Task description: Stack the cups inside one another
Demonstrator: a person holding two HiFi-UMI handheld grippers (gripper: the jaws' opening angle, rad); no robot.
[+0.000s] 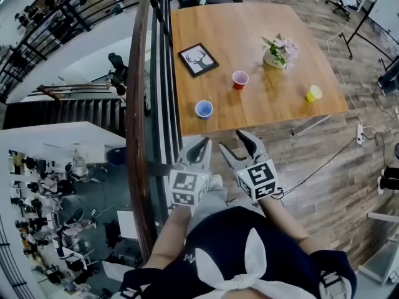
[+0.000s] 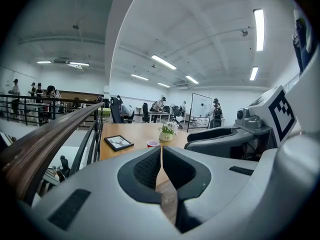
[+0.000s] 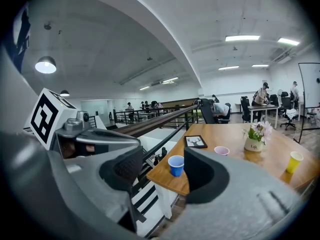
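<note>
Three cups stand apart on the wooden table (image 1: 249,17): a blue cup (image 1: 204,109) by the near left edge, a red cup (image 1: 240,80) in the middle and a yellow cup (image 1: 313,93) at the right. Both grippers hover short of the table's near edge. My left gripper (image 1: 204,143) is shut with nothing in it; its pads meet in the left gripper view (image 2: 161,154), and the red cup (image 2: 152,144) shows beyond them. My right gripper (image 1: 239,144) is open and empty. Through its gap (image 3: 164,160) the blue cup (image 3: 176,165) stands well ahead, with the yellow cup (image 3: 295,162) far right.
A flower pot (image 1: 278,50) and a framed deer picture (image 1: 198,60) stand at the back of the table. A wooden handrail with black bars (image 1: 140,104) runs along the table's left side over a stairwell. Office chairs and cables lie beyond.
</note>
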